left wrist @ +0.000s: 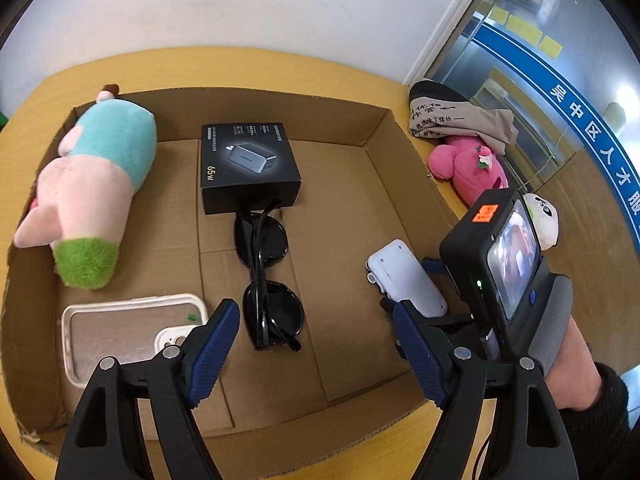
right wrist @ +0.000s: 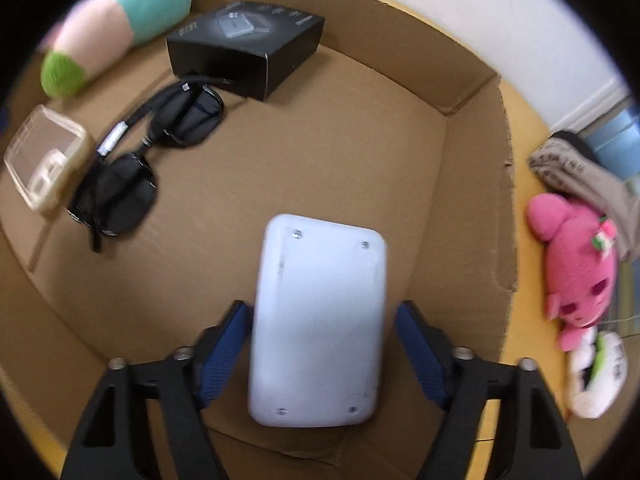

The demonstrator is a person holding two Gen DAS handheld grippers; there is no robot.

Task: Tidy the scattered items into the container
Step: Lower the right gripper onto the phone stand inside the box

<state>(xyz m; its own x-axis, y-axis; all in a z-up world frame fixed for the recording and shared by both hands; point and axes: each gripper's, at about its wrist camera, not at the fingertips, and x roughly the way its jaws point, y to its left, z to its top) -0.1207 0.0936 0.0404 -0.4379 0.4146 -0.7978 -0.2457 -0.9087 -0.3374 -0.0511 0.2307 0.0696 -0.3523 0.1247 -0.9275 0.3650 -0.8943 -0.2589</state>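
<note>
Hand-held gripper (right wrist: 320, 344) over cardboard box (right wrist: 320, 140); yellow table (left wrist: 360, 76); white wall (left wrist: 240, 4).

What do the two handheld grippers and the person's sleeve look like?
Both the left gripper and the right gripper have black plastic scissor-style arms with silver pivot bolts and ribbed blue finger pads. Seen from the left wrist, the right unit carries a black camera block with a small screen, an orange sticker and a grey handle. The sleeve is black.

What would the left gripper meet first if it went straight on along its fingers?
Probably the black sunglasses, which lie between the open left gripper fingers' line on the cardboard box floor; depth is unclear.
</note>
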